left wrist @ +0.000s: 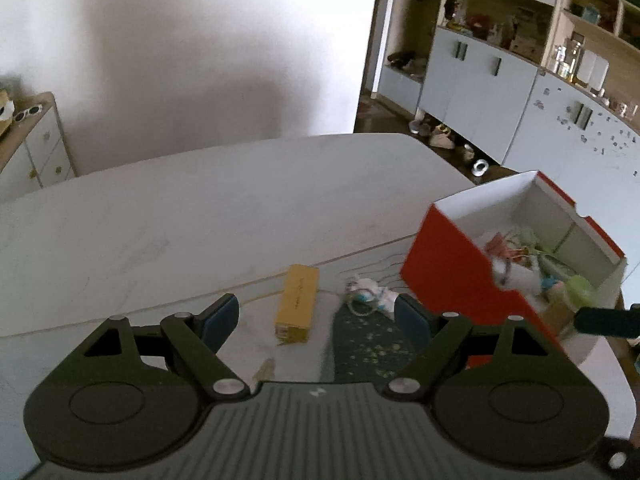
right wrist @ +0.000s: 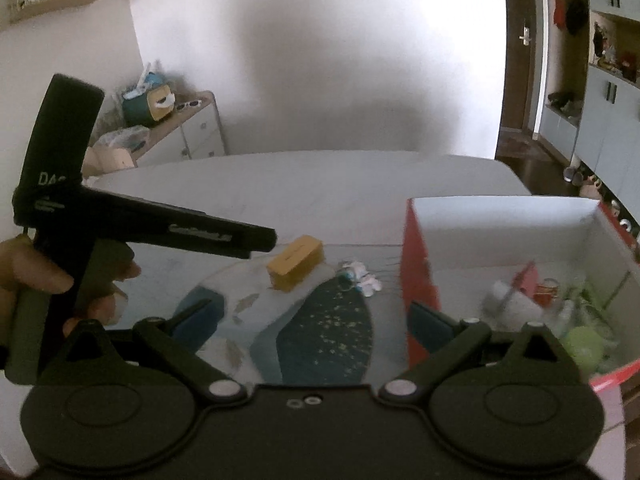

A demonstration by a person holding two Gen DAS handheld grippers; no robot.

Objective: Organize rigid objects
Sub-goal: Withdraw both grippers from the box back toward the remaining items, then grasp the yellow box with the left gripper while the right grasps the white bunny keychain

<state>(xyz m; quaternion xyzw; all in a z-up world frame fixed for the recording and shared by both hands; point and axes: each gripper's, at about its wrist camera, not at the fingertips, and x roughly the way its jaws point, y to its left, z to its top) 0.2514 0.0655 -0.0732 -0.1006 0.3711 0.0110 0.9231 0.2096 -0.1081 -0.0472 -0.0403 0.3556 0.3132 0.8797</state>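
A yellow oblong box lies on the patterned mat, just ahead of my left gripper, which is open and empty. To its right sits a small white-and-blue trinket. A red box with a white inside stands at the right, with several small items in it. In the right wrist view the yellow box and the trinket lie ahead of my right gripper, open and empty, its right pad by the red box's wall. A hand holds the left gripper at the left.
The teal and pale blue mat lies on a white table whose far half is bare. A low cabinet stands by the wall behind, and shelving units on the right. At the right edge, one dark right-gripper finger shows.
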